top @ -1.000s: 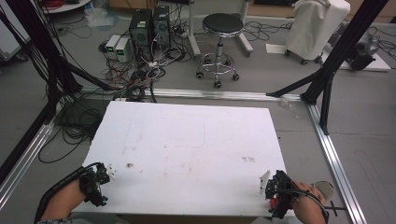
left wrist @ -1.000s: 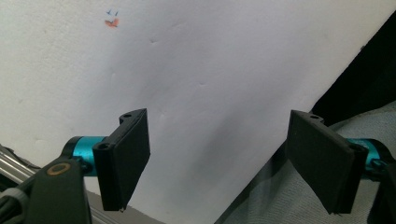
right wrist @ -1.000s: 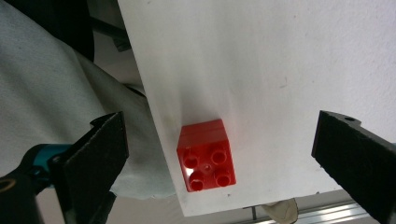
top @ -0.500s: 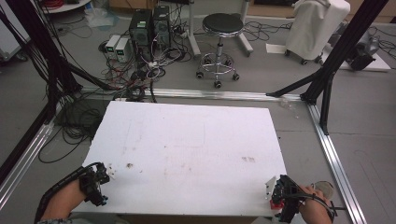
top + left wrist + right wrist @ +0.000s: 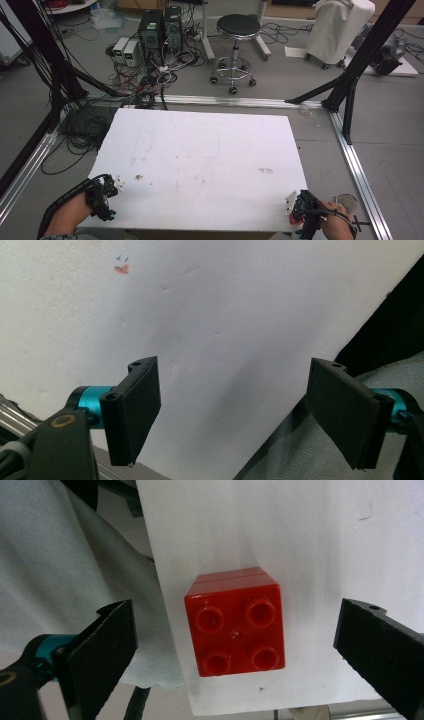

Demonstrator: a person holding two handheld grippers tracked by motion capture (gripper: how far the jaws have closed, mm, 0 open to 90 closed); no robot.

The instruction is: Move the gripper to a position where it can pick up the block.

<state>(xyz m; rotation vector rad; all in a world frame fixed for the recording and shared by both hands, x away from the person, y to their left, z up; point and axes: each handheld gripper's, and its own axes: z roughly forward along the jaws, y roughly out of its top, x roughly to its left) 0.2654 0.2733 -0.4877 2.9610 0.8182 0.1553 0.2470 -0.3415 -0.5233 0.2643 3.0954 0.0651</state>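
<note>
A red brick [image 5: 234, 624] sits on the white desk [image 5: 200, 150] between the right gripper's [image 5: 235, 650] spread jaws, touching neither; the left gripper's [image 5: 240, 415] jaws gape too.

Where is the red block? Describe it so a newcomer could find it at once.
Start at the white table and go to its near right corner, where the right gripper hovers. The red block sits there between that gripper's open jaws, close to the table's edge. Its four round studs and bright red colour set it apart from the plain white surface.
</note>
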